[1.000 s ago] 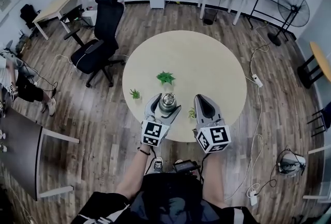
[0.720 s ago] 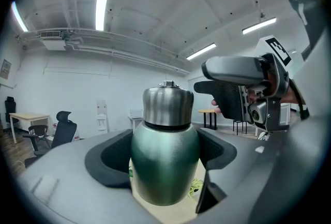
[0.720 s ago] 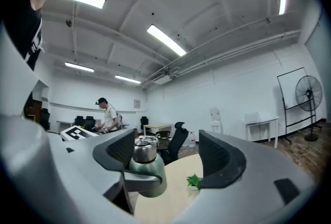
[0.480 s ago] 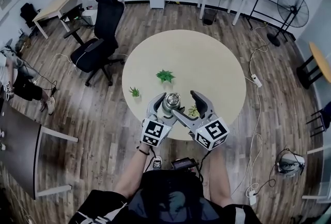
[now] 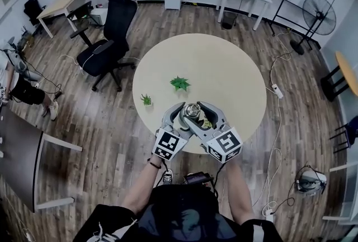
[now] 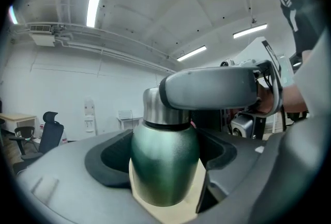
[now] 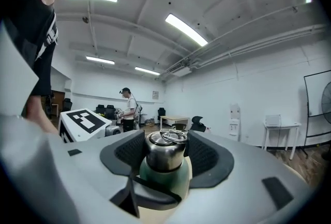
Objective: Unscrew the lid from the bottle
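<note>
A green bottle (image 5: 193, 110) with a steel lid stands near the front edge of the round table (image 5: 224, 67). My left gripper (image 5: 182, 118) is shut on the bottle's green body (image 6: 164, 163), one pad on each side. My right gripper (image 5: 197, 113) reaches in from the right at lid height. In the right gripper view its jaws are closing on the steel lid (image 7: 165, 151), and both pads touch the lid's sides. The ring handle on top of the lid shows between them. In the left gripper view a right jaw crosses in front of the lid.
Three small potted plants stand on the table: one (image 5: 179, 83) behind the bottle, one (image 5: 146, 100) at the left edge, one (image 5: 207, 122) under my right gripper. A black office chair (image 5: 109, 39) stands left of the table. A person (image 7: 128, 109) stands far off.
My right gripper has swung left from beside the bottle, opened wide and come round the lid. The left gripper has kept its hold on the bottle.
</note>
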Demonstrator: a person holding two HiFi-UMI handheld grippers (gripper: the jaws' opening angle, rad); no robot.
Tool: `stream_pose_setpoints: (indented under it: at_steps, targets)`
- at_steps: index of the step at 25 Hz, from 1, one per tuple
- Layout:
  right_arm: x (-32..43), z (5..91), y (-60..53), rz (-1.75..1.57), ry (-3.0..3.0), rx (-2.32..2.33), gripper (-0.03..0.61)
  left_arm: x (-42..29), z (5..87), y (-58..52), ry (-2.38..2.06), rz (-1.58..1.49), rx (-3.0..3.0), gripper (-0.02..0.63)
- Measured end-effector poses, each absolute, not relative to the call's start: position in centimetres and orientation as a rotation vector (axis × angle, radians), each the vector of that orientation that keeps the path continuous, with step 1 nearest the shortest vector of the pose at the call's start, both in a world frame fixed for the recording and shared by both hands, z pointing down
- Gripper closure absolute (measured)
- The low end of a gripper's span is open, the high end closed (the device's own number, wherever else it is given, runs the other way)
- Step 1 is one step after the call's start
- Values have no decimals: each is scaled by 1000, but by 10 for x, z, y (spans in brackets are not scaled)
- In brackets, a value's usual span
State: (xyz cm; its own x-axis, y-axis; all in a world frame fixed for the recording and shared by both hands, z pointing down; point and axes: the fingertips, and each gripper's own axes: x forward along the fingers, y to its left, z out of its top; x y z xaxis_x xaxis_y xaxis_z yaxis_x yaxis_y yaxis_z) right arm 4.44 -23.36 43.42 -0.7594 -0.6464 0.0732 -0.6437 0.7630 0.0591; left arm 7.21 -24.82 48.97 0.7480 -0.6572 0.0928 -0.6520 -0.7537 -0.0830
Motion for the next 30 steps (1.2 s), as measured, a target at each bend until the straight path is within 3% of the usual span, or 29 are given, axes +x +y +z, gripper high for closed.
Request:
stream_pose_setpoints:
  at_steps: [7, 9, 11, 13, 17, 21, 30]
  targets:
    - [45, 412, -206, -20, -2988, 463, 314, 79, 469, -215, 598, -118, -3015, 239]
    - [48, 412, -211, 54, -3001, 500, 310, 78, 468, -217, 601, -121, -3009, 239]
    - [48, 418, -219, 72, -3000, 659, 251, 75, 471, -228, 726, -130, -2975, 239]
    - [45, 424, -225, 53, -2979, 852, 233, 73, 474, -237, 881, -133, -2944, 239]
    - [42, 434, -240, 41, -2845, 1188, 238, 74, 483, -250, 1103, -202, -2845, 239]
    - [49, 439, -248, 52, -2755, 1329, 311, 77, 488, -250, 1156, -249, -2803, 240]
    - [33, 414, -210, -79, -2964, 633, 313, 78, 467, -213, 545, -98, -3038, 240]
